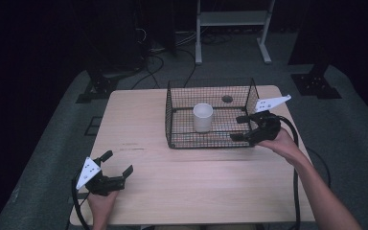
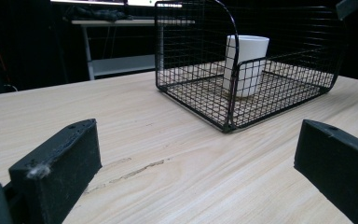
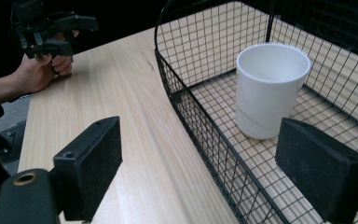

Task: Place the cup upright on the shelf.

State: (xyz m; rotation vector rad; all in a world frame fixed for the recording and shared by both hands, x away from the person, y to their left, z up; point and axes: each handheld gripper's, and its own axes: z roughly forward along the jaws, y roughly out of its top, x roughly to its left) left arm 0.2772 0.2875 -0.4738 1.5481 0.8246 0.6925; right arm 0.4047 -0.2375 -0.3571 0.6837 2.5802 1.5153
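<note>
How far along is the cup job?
Early. The cup stands upright in the basket, ungrasped. The right gripper is open at the basket's right end, one of its fingers over the mesh near the cup. The left gripper sits open, apart. Grasping remains.

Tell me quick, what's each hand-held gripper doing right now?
Left hand-held gripper: open, holding nothing.
Right hand-held gripper: open, straddling the wire basket wall.
</note>
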